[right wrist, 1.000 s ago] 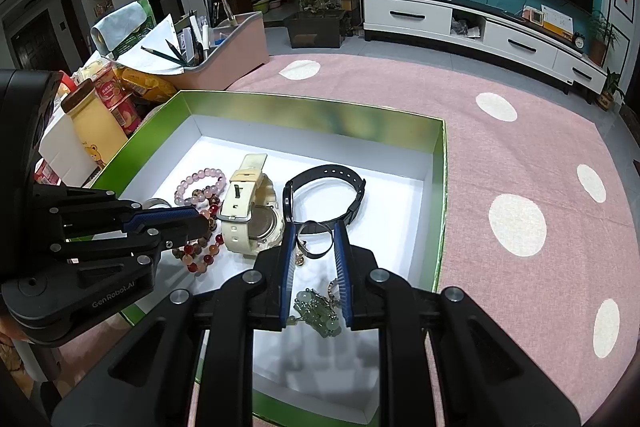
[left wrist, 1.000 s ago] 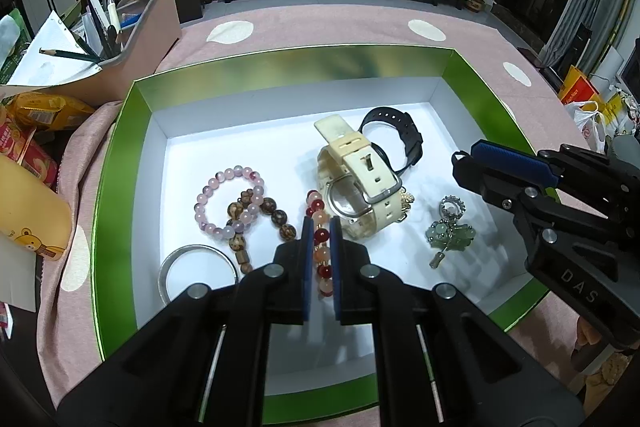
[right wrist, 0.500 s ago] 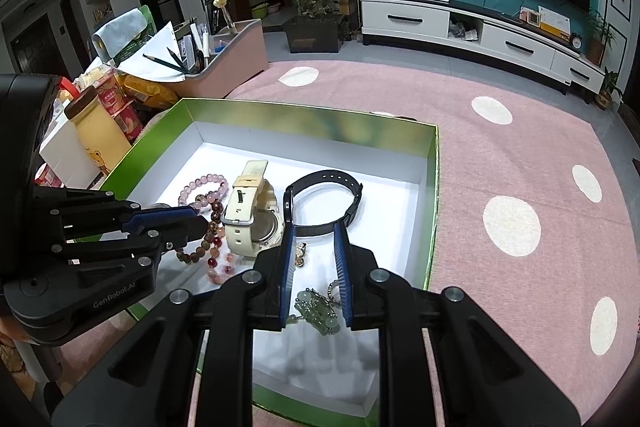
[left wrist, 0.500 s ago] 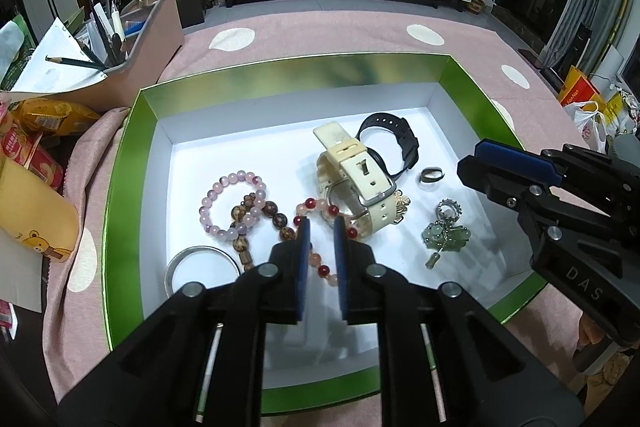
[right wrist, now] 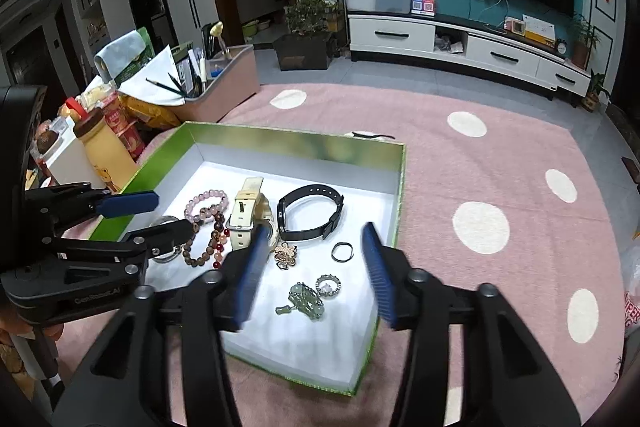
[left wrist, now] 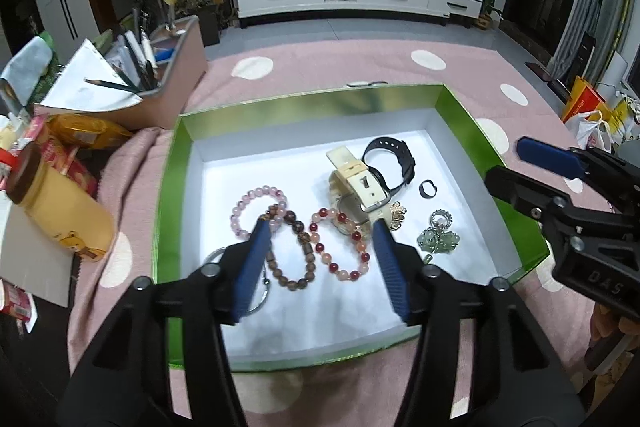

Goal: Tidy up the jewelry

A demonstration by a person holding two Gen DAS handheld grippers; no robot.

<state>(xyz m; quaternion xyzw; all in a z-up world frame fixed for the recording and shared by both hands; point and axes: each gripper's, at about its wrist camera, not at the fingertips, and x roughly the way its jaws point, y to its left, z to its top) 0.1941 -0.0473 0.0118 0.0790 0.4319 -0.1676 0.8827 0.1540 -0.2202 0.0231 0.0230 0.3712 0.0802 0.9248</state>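
A green box [left wrist: 166, 195] with a white floor holds the jewelry: a pink bead bracelet [left wrist: 256, 199], a brown bead bracelet [left wrist: 302, 255], a red and peach bead bracelet [left wrist: 340, 247], a silver bangle [left wrist: 262, 291], a cream watch [left wrist: 360, 187], a black band [left wrist: 394, 155], a dark ring [left wrist: 428, 189], a gold charm [left wrist: 397, 213] and a jade charm [left wrist: 438, 239]. My left gripper [left wrist: 320, 227] is open and empty above the bead bracelets. My right gripper [right wrist: 314, 231] is open and empty above the ring [right wrist: 342, 251] and jade charm [right wrist: 304, 301].
The box [right wrist: 400, 187] sits on a pink cloth with white dots [right wrist: 480, 227]. A pink pen caddy [left wrist: 168, 75], a yellow bottle [left wrist: 60, 215] and snack packs [left wrist: 80, 135] stand to the left of the box.
Both grippers have opened wide and pulled back and up from the box. The red and peach bracelet and the dark ring now lie free on the box floor.
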